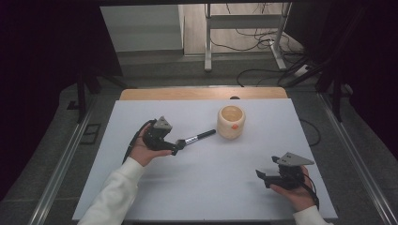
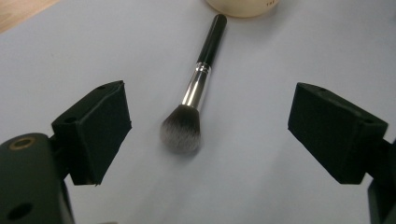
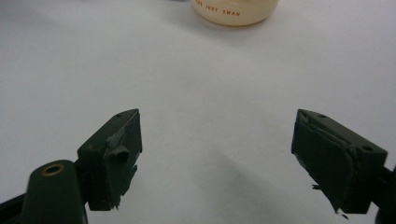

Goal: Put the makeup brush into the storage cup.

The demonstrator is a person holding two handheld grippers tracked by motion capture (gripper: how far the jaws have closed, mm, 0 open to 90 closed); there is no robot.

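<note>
Brush [image 2: 196, 93] lay mid-surface, handle tip just beside cup [image 1: 231, 122], bristles between wide-open fingers [image 2: 95, 133] of left gripper [image 2: 205, 135]. Risked crushing bristles or rolling handle into cup. Right gripper [image 3: 217, 154] open, empty, near right edge.

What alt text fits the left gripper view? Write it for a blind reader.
A makeup brush lies on the white table between the left tool's open black jaws, bristles nearest the camera, black handle pointing away toward a cream cup at the top edge.
</note>
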